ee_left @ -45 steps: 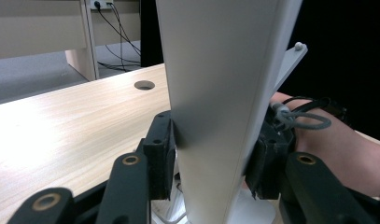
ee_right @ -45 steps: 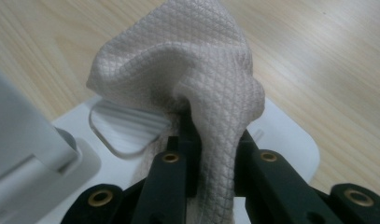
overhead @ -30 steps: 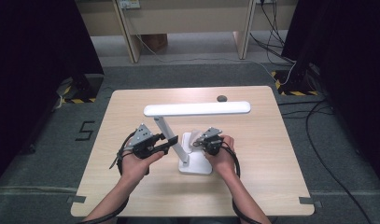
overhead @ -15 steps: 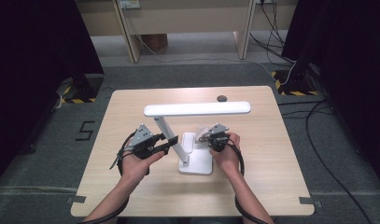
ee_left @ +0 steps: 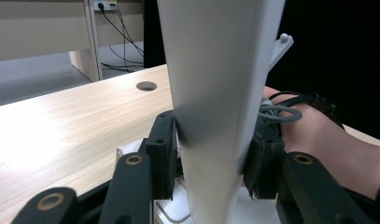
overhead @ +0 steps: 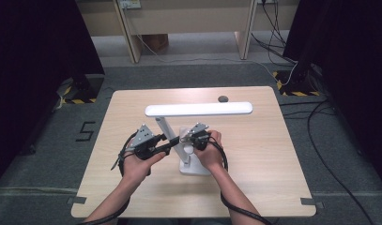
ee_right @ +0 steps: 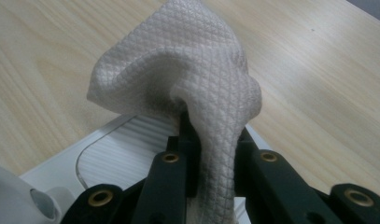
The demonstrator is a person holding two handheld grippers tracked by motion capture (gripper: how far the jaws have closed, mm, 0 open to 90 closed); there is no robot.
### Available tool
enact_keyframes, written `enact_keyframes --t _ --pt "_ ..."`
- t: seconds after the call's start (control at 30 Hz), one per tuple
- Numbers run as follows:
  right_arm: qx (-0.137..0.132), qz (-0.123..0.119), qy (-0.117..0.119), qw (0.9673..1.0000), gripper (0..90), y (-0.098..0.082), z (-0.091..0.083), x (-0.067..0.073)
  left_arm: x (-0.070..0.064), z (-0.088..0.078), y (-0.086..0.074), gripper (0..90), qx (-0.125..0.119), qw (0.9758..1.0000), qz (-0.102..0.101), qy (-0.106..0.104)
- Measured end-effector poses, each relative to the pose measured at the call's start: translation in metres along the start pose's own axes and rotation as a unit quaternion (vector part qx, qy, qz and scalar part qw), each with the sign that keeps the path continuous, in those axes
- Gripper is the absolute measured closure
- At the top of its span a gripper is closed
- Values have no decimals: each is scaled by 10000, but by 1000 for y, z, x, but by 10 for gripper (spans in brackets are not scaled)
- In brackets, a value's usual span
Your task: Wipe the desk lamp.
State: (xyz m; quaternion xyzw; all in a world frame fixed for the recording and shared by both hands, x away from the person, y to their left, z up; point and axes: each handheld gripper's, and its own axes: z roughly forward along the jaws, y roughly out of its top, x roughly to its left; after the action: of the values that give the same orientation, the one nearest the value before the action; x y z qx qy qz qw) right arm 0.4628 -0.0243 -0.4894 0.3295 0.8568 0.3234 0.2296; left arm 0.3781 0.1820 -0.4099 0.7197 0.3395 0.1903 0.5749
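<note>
A white lamp (overhead: 188,140) stands in the middle of the table (overhead: 273,164). The left gripper (overhead: 167,142) pinches the lamp's slanted stem (ee_left: 220,107) from both sides and keeps it steady. The right gripper (overhead: 184,138) pinches a white cloth (ee_right: 197,88), with the folded end sticking out past the jaws. The cloth hangs just over the lamp's flat base (ee_right: 113,158); it may be touching the base, but that is hard to tell.

The job looks like wiping the lamp. To do it well, the left gripper should hold tight so the lamp does not tip. The right one should press the cloth flat on the base and rub in slow, short strokes, without loosening its pinch.
</note>
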Motion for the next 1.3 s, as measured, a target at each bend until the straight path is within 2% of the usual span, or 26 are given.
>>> enact_keyframes --t 0.03,0.1,0.27,0.47,0.6,0.67,0.77,0.87,0.97,1.03,1.13,1.3 --pt "-14 7 -11 10000 811 -1 0 0 0 0 0 597 -1 10000 -3 6" --pt "139 -26 -66 9999 810 -2 -1 0 0 0 0 598 0 10000 -3 15" --pt "161 -10 -215 9996 811 -9 -7 -8 0 0 0 599 -3 10000 -19 19" --pt "220 236 -427 9986 811 -25 -15 -22 0 0 0 600 -13 10000 -22 25" --pt "259 215 -552 9979 812 -32 -19 -29 -1 -1 -1 600 -5 10000 -23 37" --pt "274 324 -607 9973 812 -37 -21 -35 -1 -1 -1 600 -8 10000 -25 35" --pt "394 366 -744 9958 812 -40 -24 -41 -1 -1 0 600 9 10000 -11 39" --pt "355 466 -781 9952 811 -38 -25 -44 -1 -1 -1 600 -17 10000 -24 31" --pt "159 430 -649 9968 810 -26 -22 -42 0 -2 -1 599 -23 10000 -27 25" --pt "-26 348 -418 9985 809 -13 -15 -36 0 -1 -1 598 -16 10000 -23 13" --pt "-44 139 -200 9997 808 5 -3 -25 0 -1 -1 598 -14 10000 -19 7" --pt "-70 92 42 9999 807 20 18 -14 0 -1 -1 597 -7 10000 -16 -12"
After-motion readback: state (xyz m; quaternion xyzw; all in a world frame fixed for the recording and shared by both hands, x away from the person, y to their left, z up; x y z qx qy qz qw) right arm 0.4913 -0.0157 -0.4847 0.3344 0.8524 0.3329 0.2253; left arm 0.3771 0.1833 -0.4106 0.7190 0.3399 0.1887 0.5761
